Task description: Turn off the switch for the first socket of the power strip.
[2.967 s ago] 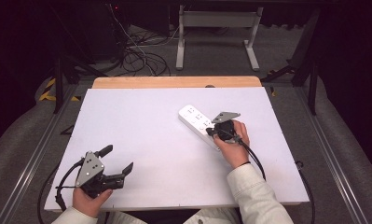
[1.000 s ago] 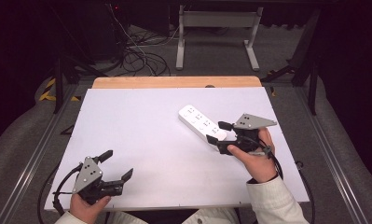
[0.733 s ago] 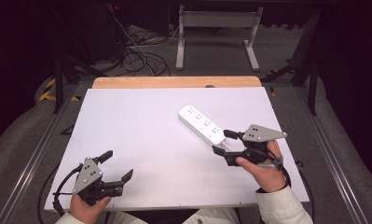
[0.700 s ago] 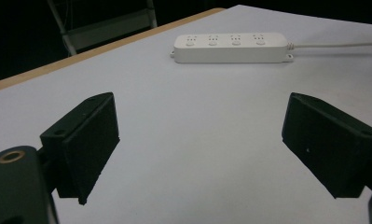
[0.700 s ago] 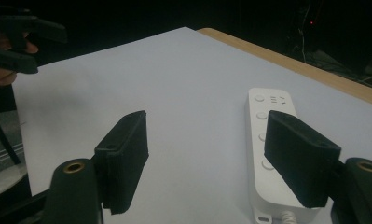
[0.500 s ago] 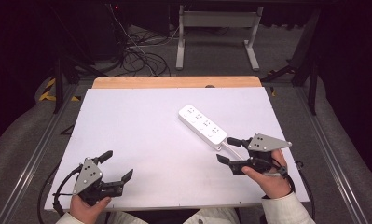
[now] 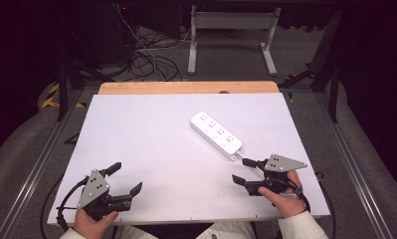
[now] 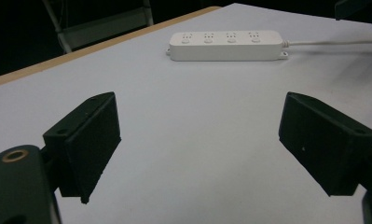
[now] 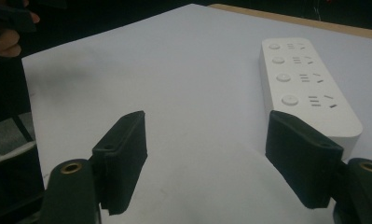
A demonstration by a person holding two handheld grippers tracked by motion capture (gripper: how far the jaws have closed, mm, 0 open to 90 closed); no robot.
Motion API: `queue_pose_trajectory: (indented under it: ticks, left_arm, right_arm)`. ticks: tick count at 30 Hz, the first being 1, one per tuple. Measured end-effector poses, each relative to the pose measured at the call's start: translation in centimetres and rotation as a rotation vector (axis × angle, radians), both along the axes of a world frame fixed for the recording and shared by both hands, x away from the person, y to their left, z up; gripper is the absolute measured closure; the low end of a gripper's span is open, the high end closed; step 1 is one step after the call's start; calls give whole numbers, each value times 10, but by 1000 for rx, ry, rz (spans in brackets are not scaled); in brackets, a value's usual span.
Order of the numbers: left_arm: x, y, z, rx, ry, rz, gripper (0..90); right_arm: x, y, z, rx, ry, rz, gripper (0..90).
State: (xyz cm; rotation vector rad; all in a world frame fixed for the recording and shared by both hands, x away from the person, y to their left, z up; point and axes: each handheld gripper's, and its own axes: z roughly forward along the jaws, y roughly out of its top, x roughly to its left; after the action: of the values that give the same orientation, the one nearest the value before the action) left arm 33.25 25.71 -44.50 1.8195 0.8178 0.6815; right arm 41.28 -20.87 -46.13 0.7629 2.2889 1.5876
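From above, we see the white power strip (image 7: 216,135) lying diagonally on the worktop (image 7: 151,139), our right gripper (image 7: 244,170) just beside its near end, fingers spread and empty. Our left gripper (image 7: 122,178) shows parted fingers, the strip (image 8: 226,45) well ahead. The right gripper view has it (image 9: 309,88) beside one finger.

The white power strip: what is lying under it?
The power strip lies flat on the white table top. Nothing shows beneath its edges; the surface directly under it is covered.
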Motion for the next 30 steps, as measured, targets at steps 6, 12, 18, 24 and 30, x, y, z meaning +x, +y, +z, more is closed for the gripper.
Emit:
queue_pose_trajectory:
  ticks: [6,12,18,24,30]
  left_arm:
    - [0,0,-1,7,-16,-16,120]
    - [5,1,-5,30,-2,11,118]
    - [9,3,-7,17,28,10,122]
    - [12,7,-9,-36,62,1,120]
    - [14,11,-12,-36,40,16,120]
  right_arm:
    - [-1,-1,-14,-21,-26,-20,292]
    - [-2,4,-22,-83,-20,-12,288]
    - [0,3,-24,-63,-22,-53,283]
    - [1,-3,-23,-15,-43,-103,272]
    - [0,-3,-22,-13,-59,-83,263]
